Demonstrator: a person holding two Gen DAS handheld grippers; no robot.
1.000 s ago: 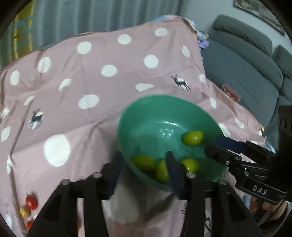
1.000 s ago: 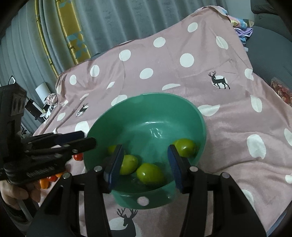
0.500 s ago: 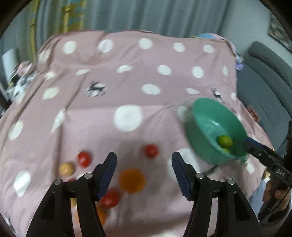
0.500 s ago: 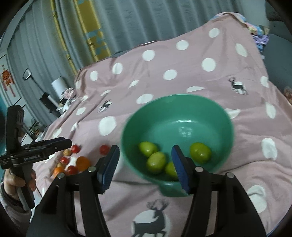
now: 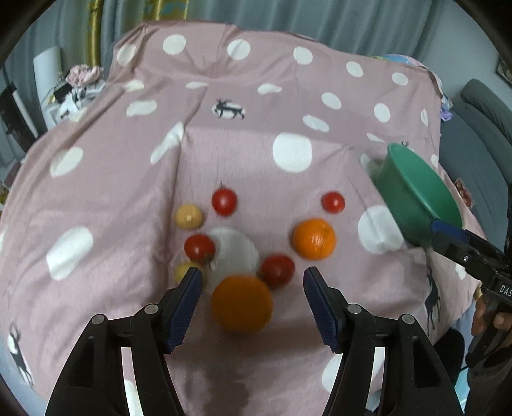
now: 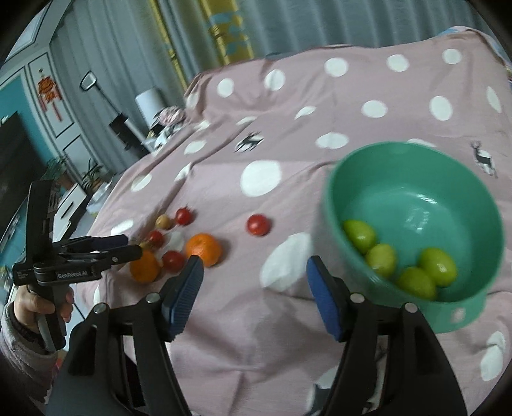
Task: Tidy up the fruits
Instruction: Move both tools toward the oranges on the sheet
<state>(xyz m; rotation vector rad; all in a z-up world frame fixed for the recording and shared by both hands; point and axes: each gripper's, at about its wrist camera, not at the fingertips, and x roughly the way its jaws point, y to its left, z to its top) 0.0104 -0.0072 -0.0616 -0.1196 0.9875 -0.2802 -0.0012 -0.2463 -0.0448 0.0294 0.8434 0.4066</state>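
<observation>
Left gripper (image 5: 252, 281) jaws just opening, parted, empty, above near orange (image 5: 241, 304). Right gripper (image 6: 254, 275) jaws just opening, parted, empty, beside green bowl (image 6: 332, 204) holding four green fruits (image 6: 358, 235).

Cloth (image 5: 243, 153): dusty pink, white polka dots, small dark deer motifs.
Bowl (image 6: 480, 204): teal-green, glossy inside.
Four fruits (image 6: 400, 259) inside the bowl: yellow-green.
Two oranges (image 5: 315, 238), left of the bowl: bright orange.
Four small tomatoes (image 5: 224, 201), left of the bowl: red.
Two small fruits (image 5: 188, 217), furthest left of the bowl: pale yellow.
Left claw (image 5: 252, 288) and right claw (image 6: 254, 281): black frames, dark blue ribbed pads.
Curtains (image 6: 288, 25) behind the bowl: grey, one yellow band with blue patches.
Sofa (image 5: 480, 128) beside the bowl: grey.
</observation>
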